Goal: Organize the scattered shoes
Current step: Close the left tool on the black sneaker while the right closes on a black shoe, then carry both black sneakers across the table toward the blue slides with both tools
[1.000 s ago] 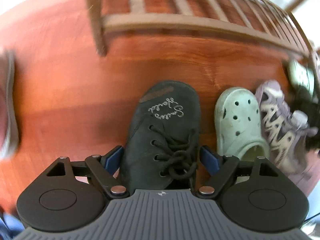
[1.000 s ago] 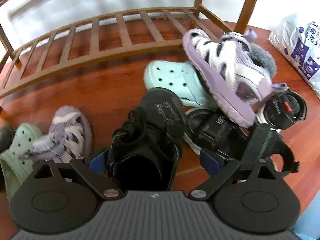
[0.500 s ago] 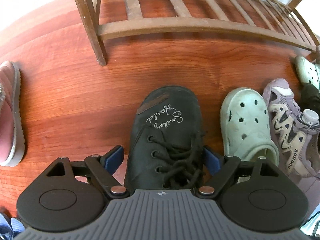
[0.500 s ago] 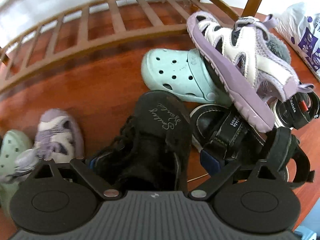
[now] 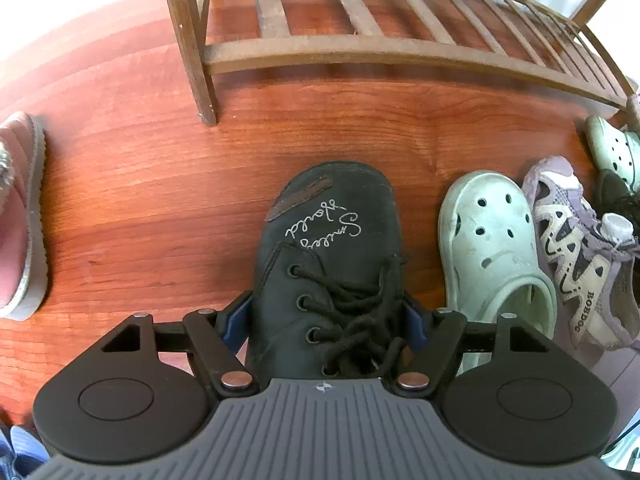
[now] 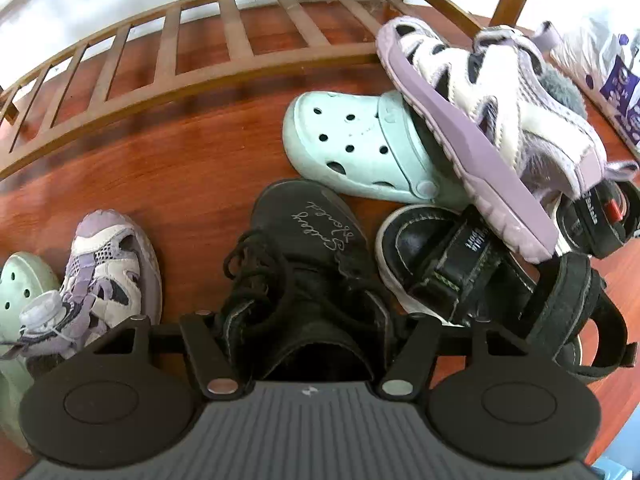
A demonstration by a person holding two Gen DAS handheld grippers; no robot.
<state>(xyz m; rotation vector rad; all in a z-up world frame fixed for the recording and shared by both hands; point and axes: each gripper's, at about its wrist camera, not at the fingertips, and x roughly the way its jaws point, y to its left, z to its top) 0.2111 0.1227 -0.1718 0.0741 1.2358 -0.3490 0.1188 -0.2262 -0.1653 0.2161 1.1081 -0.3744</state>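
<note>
The slatted wooden rack (image 5: 360, 46) is seen bare while a mint clog (image 5: 494, 240) and lilac sandal (image 5: 576, 256) are lined up before it, a heap (image 6: 480, 160) remains unsorted, and matching black lace-up shoes are clamped by the left gripper (image 5: 326, 316) and the right gripper (image 6: 310, 320)

A black lace-up shoe (image 5: 326, 264) with black laces is marked with silver script and a brown patch on the toe. A pale mint clog (image 5: 494, 248) is dotted with dark round holes. A sandal (image 5: 576, 252) is patterned in lavender, cream and black, with dark lettering. A dusty pink slipper (image 5: 20, 216) is edged with a grey sole. The floor (image 5: 140, 200) is reddish-brown wood grain; the rack (image 5: 360, 46) is weathered brown. A second lavender-and-white sandal (image 6: 492, 120), black strap sandals (image 6: 480, 276) with white edging, and a white bag (image 6: 600, 64) printed in purple are seen.
</note>
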